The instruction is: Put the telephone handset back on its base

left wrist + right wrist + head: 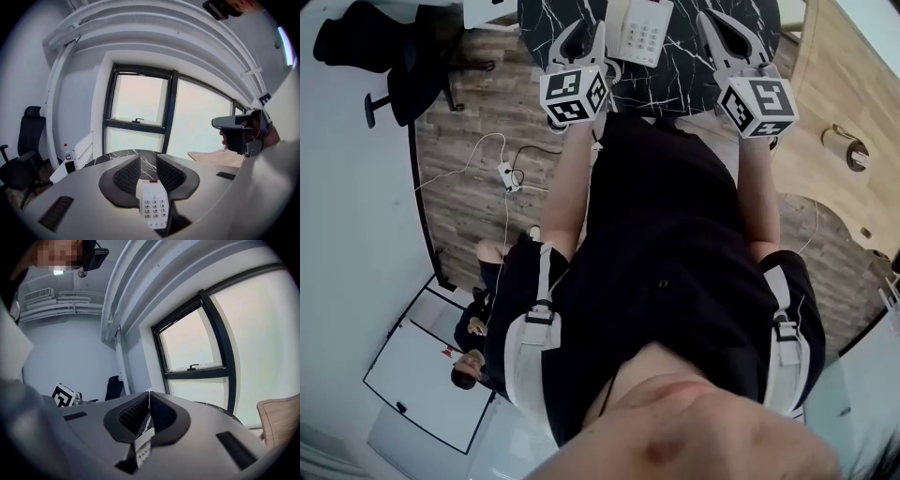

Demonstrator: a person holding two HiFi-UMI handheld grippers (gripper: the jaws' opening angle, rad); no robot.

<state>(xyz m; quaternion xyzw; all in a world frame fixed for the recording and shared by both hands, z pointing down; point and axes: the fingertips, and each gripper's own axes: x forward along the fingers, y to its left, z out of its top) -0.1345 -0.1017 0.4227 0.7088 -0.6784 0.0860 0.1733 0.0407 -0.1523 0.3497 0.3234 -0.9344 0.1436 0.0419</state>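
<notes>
The telephone (pixel 643 30) lay on the marble table (pixel 539 19) at twelve o'clock in the head view; its handset could not be distinguished with confidence. At eleven o'clock the left gripper (pixel 147 161) stood released, jaws parted and gripping nothing. At one o'clock the right gripper (pixel 148 397) was clenched, tips together.

- a brown wood-plank floor (pixel 478 122) runs beneath a round counter (pixel 684 66) of black stone with white veins.
- a black office chair (pixel 412 75) stands near the pale wall.
- a white power strip (pixel 508 175) and its cable lie on the floor.
- a large dark-framed window (pixel 140 101) gives soft, hazy daylight.
- white beams (pixel 154 28) cross the ceiling.
- pale wooden furniture (pixel 848 75) sits at the right.
</notes>
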